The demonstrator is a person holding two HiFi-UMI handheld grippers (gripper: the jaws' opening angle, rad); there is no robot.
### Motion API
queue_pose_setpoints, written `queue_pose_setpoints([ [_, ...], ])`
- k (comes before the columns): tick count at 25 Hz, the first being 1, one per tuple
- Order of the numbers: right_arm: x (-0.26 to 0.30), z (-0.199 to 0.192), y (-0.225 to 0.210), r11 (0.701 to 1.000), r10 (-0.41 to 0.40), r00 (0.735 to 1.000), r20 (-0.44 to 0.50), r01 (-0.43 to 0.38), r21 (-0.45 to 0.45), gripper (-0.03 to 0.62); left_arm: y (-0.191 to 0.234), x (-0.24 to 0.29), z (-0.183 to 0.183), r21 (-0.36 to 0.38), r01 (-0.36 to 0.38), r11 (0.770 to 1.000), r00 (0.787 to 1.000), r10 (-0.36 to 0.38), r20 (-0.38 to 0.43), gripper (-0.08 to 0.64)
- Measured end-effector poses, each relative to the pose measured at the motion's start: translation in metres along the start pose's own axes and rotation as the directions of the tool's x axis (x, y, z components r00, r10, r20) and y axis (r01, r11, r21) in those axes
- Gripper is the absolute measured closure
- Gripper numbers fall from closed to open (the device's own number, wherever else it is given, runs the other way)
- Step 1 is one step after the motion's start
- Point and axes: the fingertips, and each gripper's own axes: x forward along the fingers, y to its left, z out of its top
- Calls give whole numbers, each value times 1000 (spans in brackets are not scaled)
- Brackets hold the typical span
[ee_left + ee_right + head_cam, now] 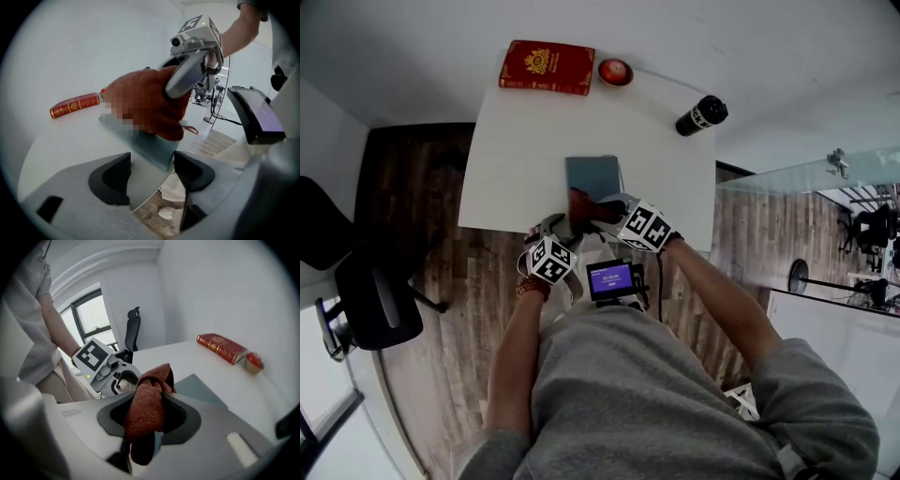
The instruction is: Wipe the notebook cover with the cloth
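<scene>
A grey-blue notebook lies flat near the white table's front edge, also seen as the notebook and the notebook. My right gripper is shut on a rust-red cloth, and the bunched cloth sticks out between its jaws. In the left gripper view the cloth rests on the notebook's near end. My left gripper hangs open at the table's front edge, just short of the notebook's corner, with nothing between its jaws.
A red hardback book and a small red bowl sit at the table's far edge. A black bottle lies at the far right. A black office chair stands on the wood floor to the left.
</scene>
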Motion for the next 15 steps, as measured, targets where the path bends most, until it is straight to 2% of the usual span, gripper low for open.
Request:
queue_pose_setpoints([
  [4,-32,28,-38,989,-98,994,45,102,-105,456,-2,0,0,-1,1,1000,1000,-1,-4,282],
  [8,-47,55,-84,960,-190,980,55,197,-201,454,-1,1,1,-1,5,1000,1000,-5,-2,282],
  [11,-41,63,-114,923,-242,970,3,231,-308,454,0,0,-1,-6,4,1000,1000,-4,-5,282],
  [15,-27,58,-150,875,-296,950,-96,230,-426,454,-3,-1,-1,-4,3,1000,1000,-3,-5,282],
])
